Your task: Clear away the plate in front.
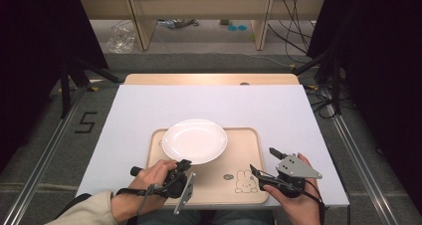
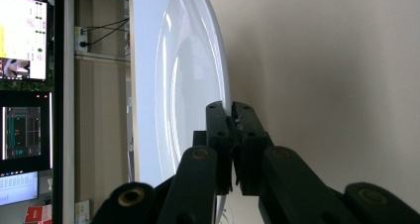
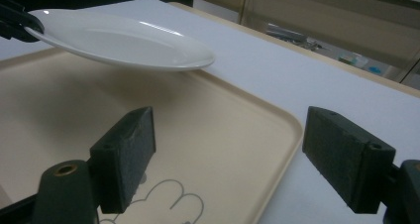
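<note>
Left tongs [image 1: 183,164] clamp near rim of round white ceramic plate [image 1: 194,141], my hand holding plate lifted above beige plastic tray with rabbit drawing [image 1: 209,191]. My right tongs [image 1: 263,163] gape wide, holding nothing, over tray's right edge. Tray rests on white tabletop [image 1: 149,105].

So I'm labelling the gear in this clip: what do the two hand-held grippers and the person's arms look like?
Both grippers are black with blocky, flat-faced jaws on jointed links with brass-coloured pivots. The left gripper and the right gripper each carry a grey three-cornered plate and trail a thin black cable. The left forearm wears a cream sleeve; the right wrist is bare.
</note>
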Demonstrator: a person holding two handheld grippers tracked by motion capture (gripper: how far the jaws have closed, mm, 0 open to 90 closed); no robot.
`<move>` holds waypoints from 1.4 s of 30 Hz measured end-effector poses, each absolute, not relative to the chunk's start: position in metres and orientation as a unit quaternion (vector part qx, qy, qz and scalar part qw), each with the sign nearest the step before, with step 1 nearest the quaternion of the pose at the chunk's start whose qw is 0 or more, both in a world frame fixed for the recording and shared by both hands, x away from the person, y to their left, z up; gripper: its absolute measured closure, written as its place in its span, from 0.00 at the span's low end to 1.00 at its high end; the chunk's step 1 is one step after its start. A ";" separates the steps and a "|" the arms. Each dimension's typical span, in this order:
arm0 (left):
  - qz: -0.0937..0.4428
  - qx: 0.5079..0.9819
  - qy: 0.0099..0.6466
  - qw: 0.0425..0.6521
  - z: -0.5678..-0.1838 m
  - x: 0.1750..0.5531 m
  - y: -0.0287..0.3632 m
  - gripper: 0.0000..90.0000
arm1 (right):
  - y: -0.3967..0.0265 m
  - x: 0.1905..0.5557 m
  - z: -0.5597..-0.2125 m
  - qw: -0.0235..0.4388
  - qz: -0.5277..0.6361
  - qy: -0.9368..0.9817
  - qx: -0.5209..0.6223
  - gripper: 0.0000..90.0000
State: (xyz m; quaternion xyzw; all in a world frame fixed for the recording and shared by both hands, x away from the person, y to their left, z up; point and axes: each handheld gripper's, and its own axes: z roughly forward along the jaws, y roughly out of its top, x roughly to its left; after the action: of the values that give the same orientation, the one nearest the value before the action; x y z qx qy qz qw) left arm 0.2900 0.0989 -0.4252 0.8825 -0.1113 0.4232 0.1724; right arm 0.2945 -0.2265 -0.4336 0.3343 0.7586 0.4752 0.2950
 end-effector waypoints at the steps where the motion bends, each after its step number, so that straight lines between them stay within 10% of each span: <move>1: 0.420 0.884 -0.110 0.173 -0.426 0.289 0.099 0.97 | -0.226 0.295 -0.434 0.295 0.475 0.759 0.334 0.24; 42: 0.292 0.926 -0.085 0.223 -0.455 0.301 0.097 0.93 | -0.226 0.295 -0.435 0.293 0.475 0.759 0.334 0.24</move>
State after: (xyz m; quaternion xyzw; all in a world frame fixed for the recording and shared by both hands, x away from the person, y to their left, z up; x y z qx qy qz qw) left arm 0.3006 0.0973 -0.4548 0.9263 -0.0847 0.2916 0.2231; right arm 0.2945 -0.2258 -0.4345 0.3341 0.7593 0.4754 0.2930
